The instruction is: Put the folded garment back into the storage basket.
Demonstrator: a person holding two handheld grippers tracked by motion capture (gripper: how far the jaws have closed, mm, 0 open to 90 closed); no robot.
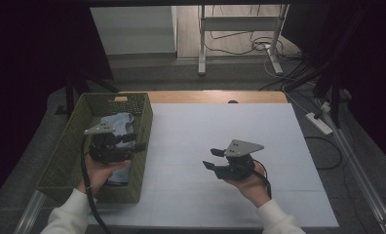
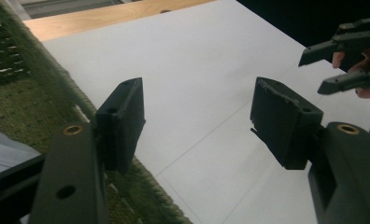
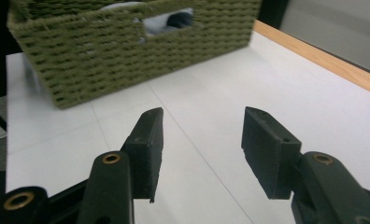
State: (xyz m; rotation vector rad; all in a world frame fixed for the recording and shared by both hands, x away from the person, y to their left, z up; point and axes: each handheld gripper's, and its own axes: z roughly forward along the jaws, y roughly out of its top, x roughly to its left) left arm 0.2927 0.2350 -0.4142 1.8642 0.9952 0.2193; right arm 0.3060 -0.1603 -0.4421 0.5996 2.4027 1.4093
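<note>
Bare white table open between grippers, woven basket wall blocking the left edge

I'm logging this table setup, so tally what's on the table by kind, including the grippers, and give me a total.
Woven green basket: 1
Light blue cloth in the basket: 1
Handheld grippers: 2, the left gripper over the basket's edge and the right gripper above the white table top, both open with nothing between the jaws
Total: 4
</note>
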